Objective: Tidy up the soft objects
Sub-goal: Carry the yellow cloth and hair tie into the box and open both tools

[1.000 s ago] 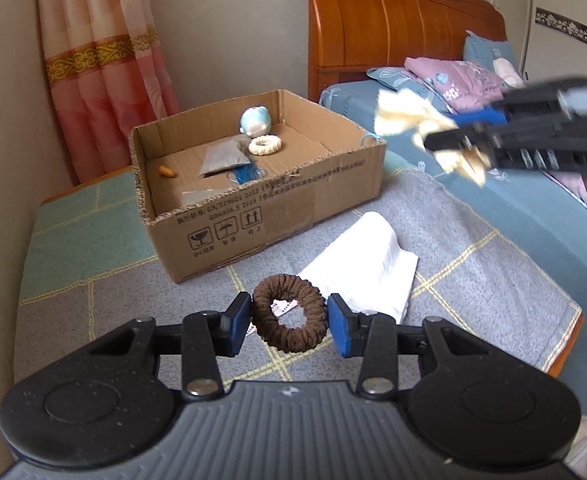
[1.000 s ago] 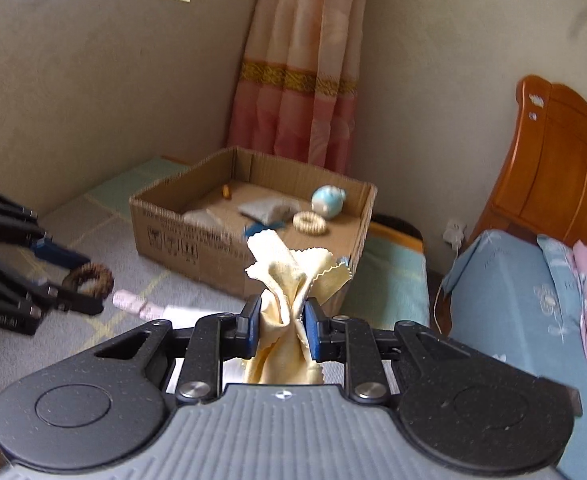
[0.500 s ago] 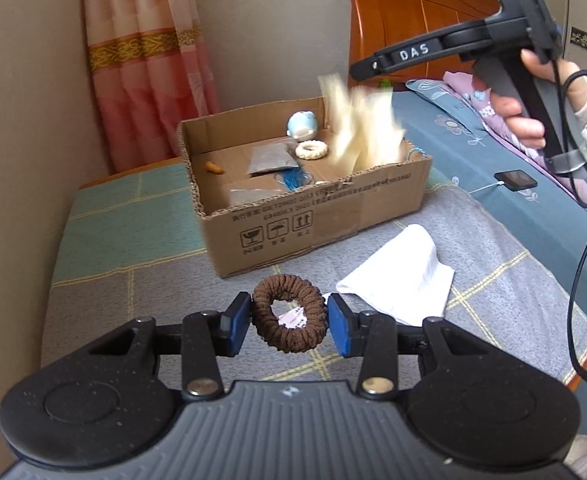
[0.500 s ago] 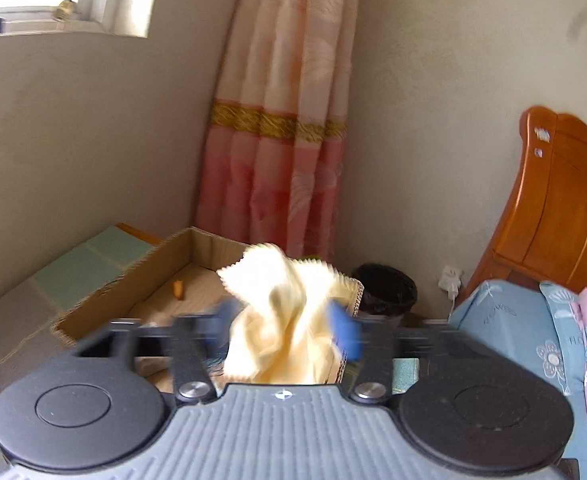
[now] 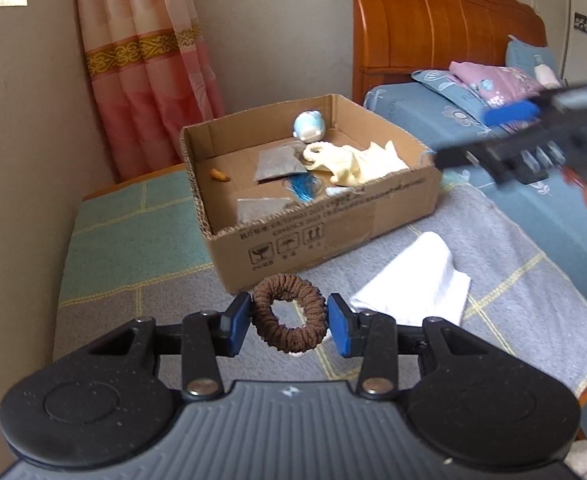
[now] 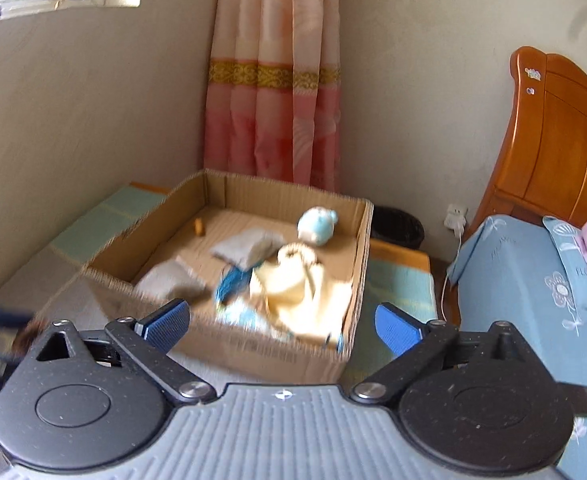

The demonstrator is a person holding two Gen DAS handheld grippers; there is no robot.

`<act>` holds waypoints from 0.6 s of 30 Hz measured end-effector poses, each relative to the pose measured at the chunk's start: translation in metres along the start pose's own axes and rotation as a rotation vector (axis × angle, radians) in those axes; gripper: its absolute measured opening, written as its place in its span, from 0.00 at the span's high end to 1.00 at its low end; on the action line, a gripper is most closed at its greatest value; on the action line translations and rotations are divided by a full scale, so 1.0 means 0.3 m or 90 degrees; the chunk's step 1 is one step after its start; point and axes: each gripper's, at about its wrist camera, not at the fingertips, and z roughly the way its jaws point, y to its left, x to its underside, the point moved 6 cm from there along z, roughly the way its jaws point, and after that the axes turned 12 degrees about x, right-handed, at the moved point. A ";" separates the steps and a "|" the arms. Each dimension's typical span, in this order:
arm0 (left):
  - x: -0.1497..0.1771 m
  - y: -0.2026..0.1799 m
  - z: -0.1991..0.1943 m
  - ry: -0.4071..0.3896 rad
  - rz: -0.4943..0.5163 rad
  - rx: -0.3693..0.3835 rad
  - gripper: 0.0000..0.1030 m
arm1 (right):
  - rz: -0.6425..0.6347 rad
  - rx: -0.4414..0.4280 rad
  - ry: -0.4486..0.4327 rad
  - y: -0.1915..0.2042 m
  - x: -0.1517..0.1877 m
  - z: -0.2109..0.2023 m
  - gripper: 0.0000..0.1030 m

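Brown ribbed scrunchie (image 5: pixel 289 311), a puffy ring standing upright, pinched between the blue pads of the left gripper (image 5: pixel 289 322), which tilts downward just in front of the cardboard box (image 5: pixel 333 236). Pale yellow cloth (image 6: pixel 297 292) lying crumpled inside the box at its right side, beside a blue-and-white plush toy (image 6: pixel 317 225); the right gripper (image 6: pixel 283 326), angled down toward the box, has just been opening its jaws, now spread wide with nothing between them

Both wrist views look down, sharing the cardboard box (image 5: pixel 333 236).
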 end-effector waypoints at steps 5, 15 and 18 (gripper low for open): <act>-0.057 0.016 0.012 -0.002 0.019 -0.012 0.61 | 0.032 0.015 0.039 -0.007 0.092 -0.037 0.00; -0.276 0.098 0.076 -0.027 0.047 -0.060 0.61 | 0.066 0.019 0.047 -0.023 0.182 -0.087 0.00; -0.339 0.133 0.130 -0.025 0.027 -0.060 0.61 | 0.074 0.022 0.049 -0.039 0.192 -0.082 0.00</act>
